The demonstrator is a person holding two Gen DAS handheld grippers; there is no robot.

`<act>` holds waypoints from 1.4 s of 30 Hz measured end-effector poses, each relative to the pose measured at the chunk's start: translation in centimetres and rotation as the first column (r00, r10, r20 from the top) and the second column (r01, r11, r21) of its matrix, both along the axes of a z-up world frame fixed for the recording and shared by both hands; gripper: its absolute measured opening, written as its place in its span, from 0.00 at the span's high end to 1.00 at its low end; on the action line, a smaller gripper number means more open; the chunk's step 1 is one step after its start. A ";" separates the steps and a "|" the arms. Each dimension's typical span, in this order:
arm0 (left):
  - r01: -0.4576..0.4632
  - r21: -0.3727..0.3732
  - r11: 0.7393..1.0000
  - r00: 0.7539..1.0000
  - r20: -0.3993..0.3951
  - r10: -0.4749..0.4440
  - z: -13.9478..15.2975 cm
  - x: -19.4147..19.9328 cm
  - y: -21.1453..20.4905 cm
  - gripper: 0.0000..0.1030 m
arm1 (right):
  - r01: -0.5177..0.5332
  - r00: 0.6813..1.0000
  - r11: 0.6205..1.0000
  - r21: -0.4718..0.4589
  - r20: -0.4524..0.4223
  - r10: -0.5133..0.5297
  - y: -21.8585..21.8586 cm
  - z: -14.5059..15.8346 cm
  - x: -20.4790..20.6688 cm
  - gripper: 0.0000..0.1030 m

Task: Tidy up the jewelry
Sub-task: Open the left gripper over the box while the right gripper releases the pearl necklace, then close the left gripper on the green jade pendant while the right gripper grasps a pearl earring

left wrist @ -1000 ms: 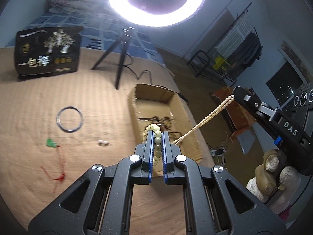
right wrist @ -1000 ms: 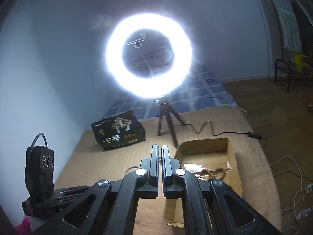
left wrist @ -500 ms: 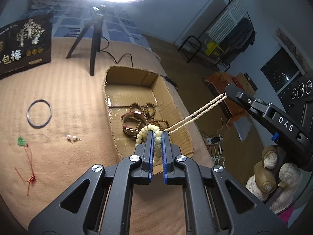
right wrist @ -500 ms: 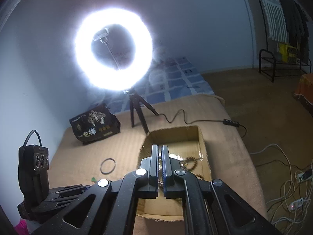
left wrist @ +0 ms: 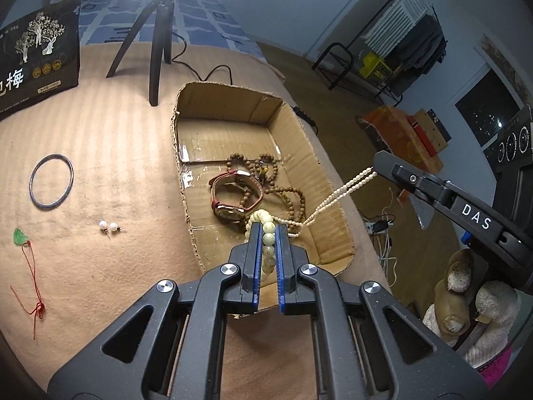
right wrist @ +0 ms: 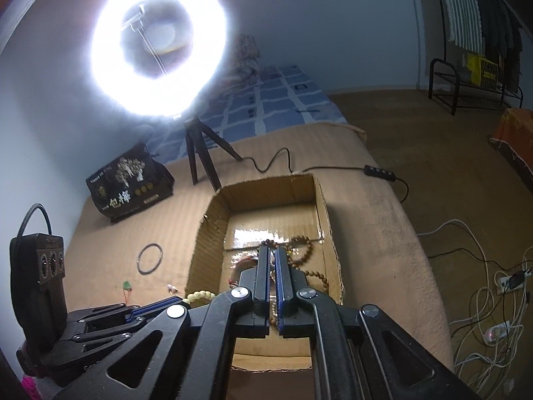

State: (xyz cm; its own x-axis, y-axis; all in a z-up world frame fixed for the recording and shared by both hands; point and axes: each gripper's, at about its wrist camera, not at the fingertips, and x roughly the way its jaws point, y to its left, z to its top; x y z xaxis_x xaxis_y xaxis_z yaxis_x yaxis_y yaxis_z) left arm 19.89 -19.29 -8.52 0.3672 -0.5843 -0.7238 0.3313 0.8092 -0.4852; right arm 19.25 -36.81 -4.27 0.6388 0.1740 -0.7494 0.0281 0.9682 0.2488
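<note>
My left gripper [left wrist: 268, 230] is shut on a cream bead bracelet [left wrist: 268, 237] just above the near end of the cardboard box [left wrist: 328, 196]. My right gripper [left wrist: 375, 166] is shut on a thin pearl necklace [left wrist: 343, 190], whose strand runs taut down into the box. In the right wrist view the right gripper [right wrist: 272, 253] hangs over the box [right wrist: 328, 220], and the bracelet [right wrist: 200, 296] shows at the left gripper's tip. In the box lie a red-strap watch [left wrist: 233, 196] and brown wooden beads [left wrist: 293, 196].
On the tan cloth left of the box lie a dark bangle [left wrist: 51, 180], two pearl earrings [left wrist: 108, 226] and a green pendant on a red cord [left wrist: 20, 236]. A black bag [left wrist: 36, 70] and a ring light tripod [left wrist: 156, 50] stand behind.
Both grippers have come down and forward toward the box with the bracelet and the necklace. The necklace's lower end now lies inside the box.
</note>
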 end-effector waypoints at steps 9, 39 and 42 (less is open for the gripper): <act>-0.018 0.067 0.998 1.000 0.006 0.017 -0.7 0.1 0.1 0.61 | 0.016 1.000 0.999 -0.041 -0.017 -0.017 0.5 -1.2 0.2 0.30; -0.169 0.159 0.973 0.985 0.044 0.164 -1.4 0.7 10.6 0.61 | -0.088 0.996 0.996 -0.017 0.017 0.088 6.5 -1.0 1.0 0.08; -0.196 0.167 0.966 0.981 0.037 0.192 -1.9 0.9 12.7 0.61 | -0.122 0.992 0.992 -0.012 0.016 0.122 8.0 -1.2 1.4 0.08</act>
